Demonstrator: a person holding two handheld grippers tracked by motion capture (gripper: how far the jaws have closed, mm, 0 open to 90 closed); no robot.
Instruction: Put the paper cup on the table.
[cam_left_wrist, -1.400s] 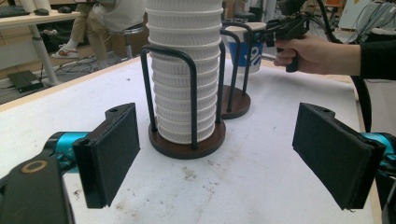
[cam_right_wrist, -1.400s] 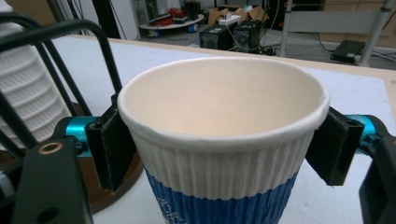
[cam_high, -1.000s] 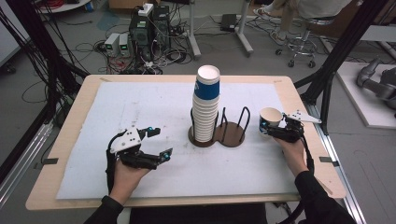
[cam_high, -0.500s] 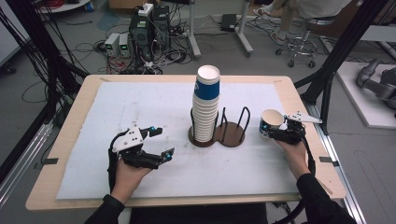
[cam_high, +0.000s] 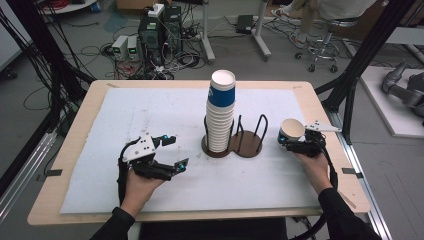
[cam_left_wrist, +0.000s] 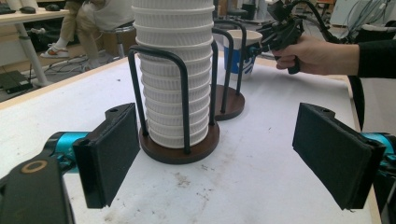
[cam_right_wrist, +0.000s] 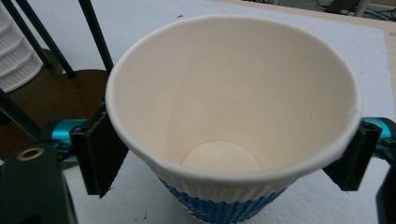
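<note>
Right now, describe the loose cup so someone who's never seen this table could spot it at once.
Start at the dark wooden double cup holder in the middle of the white mat; its left ring carries a tall stack of cups. Look right of its empty ring: the single paper cup is clamped in the right hand-held gripper. It stands alone, white inside, blue-banded outside.

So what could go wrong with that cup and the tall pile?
The right claw pinches the paper cup by its thin sides, so a harder squeeze could crush it or let it slip. The pile rises well above its holder, so a bump from either claw might tip it.
</note>
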